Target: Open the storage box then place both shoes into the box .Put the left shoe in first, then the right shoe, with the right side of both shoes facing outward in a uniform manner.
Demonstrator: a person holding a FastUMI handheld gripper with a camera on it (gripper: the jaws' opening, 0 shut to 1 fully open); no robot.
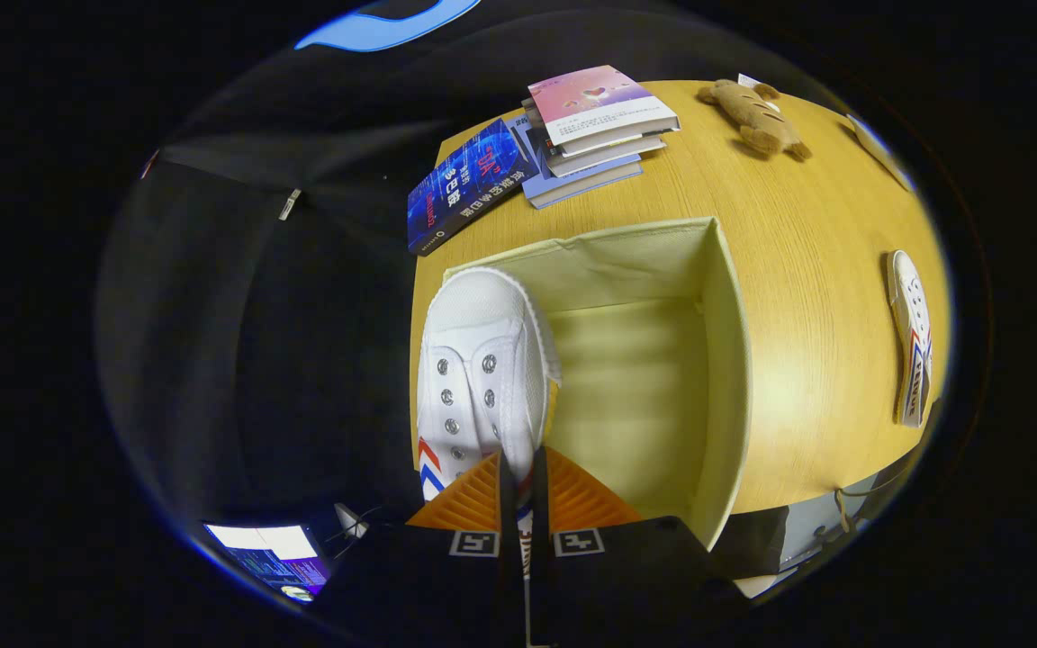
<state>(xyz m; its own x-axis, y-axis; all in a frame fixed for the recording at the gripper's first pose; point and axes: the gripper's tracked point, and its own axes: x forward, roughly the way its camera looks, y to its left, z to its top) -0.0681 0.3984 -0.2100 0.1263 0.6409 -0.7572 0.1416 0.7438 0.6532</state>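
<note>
My gripper (518,477) is shut on a white canvas shoe (478,369) with metal eyelets and red and blue stripes, both fingers pressing its rim near the heel. The shoe hangs toe-forward over the left wall of the open pale-green storage box (721,360), which stands on the wooden table (807,270) just ahead of the fingers. The box's inside is bare. A second white shoe (910,337) with the same stripes lies on its side on the table, well to the right of the box.
A stack of books (595,130) and a blue book (469,184) lie beyond the box at the table's far edge. A brown plush toy (757,117) lies at the far right. A lit screen (271,553) sits low on the left, off the table.
</note>
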